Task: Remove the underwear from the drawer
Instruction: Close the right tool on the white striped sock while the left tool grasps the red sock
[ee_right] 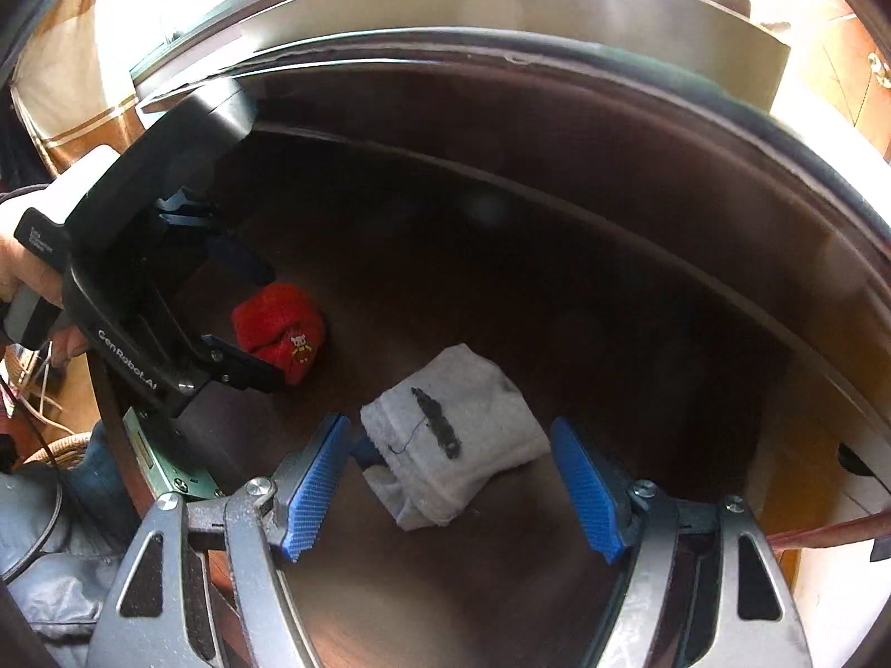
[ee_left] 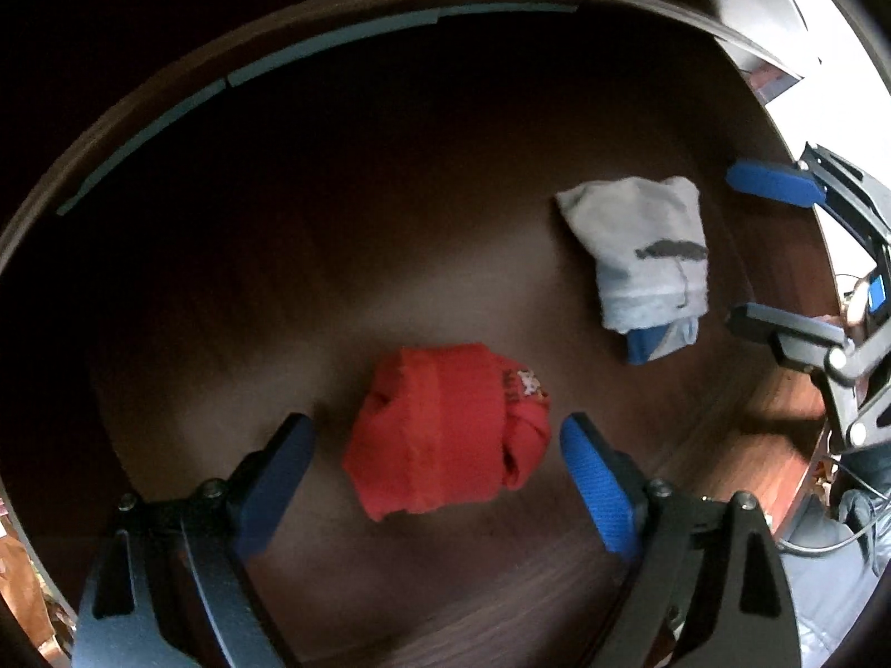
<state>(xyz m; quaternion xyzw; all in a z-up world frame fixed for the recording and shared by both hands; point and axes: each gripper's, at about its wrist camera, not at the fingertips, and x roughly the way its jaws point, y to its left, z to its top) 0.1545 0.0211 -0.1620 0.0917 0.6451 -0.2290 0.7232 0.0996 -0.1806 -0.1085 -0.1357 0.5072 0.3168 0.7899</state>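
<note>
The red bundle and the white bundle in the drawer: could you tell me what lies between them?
Nothing: only bare dark drawer floor separates the red bundle and white bundle, visible in both wrist views.

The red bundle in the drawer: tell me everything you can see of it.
The red bundle is soft knit fabric rolled into a tight, rounded wad, with a folded band across it and a small printed cartoon figure near one end. It lies on the dark wooden drawer floor, apart from the white bundle. The left gripper is open, a blue pad on either side of it, neither pad pressing on the fabric as far as the views show.
</note>
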